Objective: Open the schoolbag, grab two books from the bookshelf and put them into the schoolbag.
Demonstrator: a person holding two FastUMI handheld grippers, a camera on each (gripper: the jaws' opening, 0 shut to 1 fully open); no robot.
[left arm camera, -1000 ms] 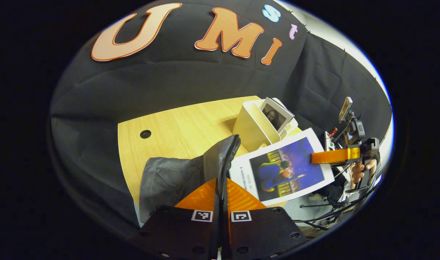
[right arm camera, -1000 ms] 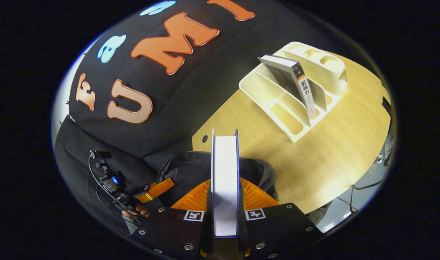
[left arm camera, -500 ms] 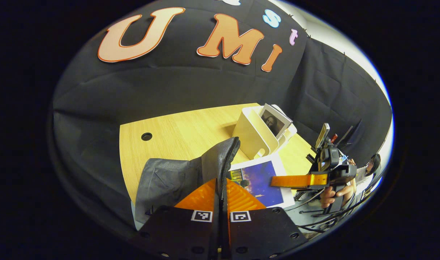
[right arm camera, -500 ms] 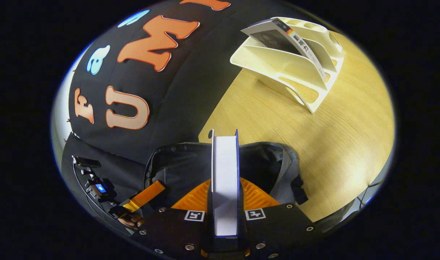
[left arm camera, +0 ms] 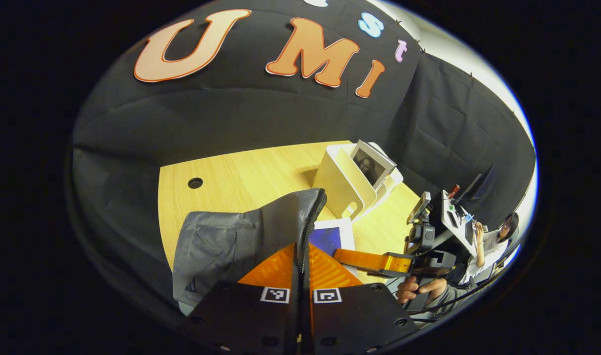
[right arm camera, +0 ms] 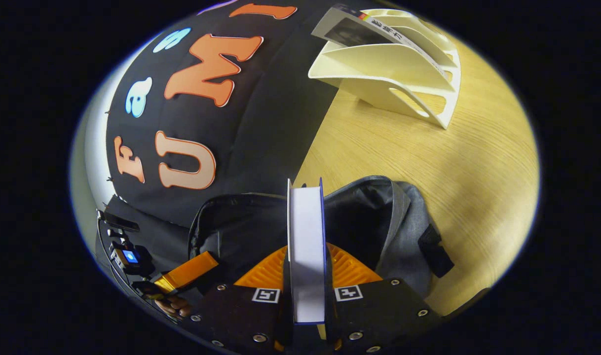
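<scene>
My left gripper [left arm camera: 303,251] is shut on the zipper edge of the grey schoolbag [left arm camera: 221,241] and holds its mouth up. The right gripper [right arm camera: 306,276] is shut on a blue-covered book [right arm camera: 306,231], seen edge on, with its far end over the open schoolbag [right arm camera: 364,222]. In the left gripper view part of that book's cover [left arm camera: 330,239] shows beside the bag's flap, with the right gripper [left arm camera: 355,259] on it. A white bookshelf [left arm camera: 345,182] on the table holds a second book [left arm camera: 372,165] with a portrait cover, leaning in a slot.
The bookshelf [right arm camera: 394,74] stands on the wooden table [right arm camera: 468,162] beyond the bag, with bare wood between them. The left gripper [right arm camera: 187,271] and a hand show at the bag's left. A person [left arm camera: 498,234] sits at a desk far right.
The right gripper has brought the book down and toward the bag's mouth, so less of its cover shows. My left gripper keeps the bag's edge held.
</scene>
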